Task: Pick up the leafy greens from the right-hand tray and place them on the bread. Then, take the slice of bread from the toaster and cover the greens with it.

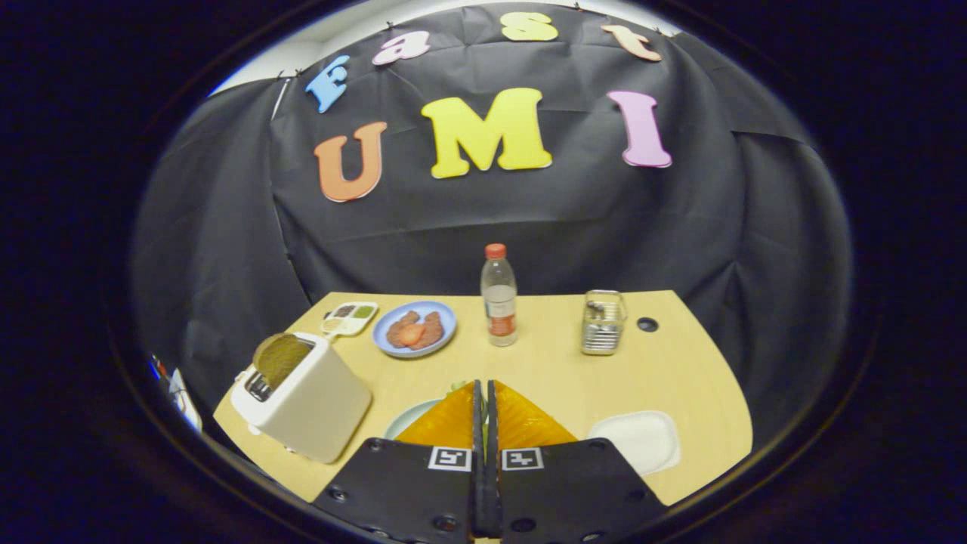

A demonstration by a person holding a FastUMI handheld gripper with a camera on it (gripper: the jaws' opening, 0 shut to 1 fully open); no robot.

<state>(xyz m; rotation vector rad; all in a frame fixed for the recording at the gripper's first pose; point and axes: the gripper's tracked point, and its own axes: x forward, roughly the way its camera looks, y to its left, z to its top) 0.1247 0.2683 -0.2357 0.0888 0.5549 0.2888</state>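
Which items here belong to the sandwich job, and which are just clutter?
Job: white toaster holding a brown bread slice; empty white right-hand tray; pale plate; shut claw.
Clutter: clear red-capped bottle, blue plate, wire basket.

Toaster (302, 404), lower left of frame, cream w/ a brown bread slice (278, 357) standing upright in its slot, top half sticking out. Tray (638, 440), lower right, white, rounded rect, flat on table. A bit of greens (458, 387) peeks at the fingertips of the closed gripper (484, 387), bottom centre, over a pale plate (406, 418).
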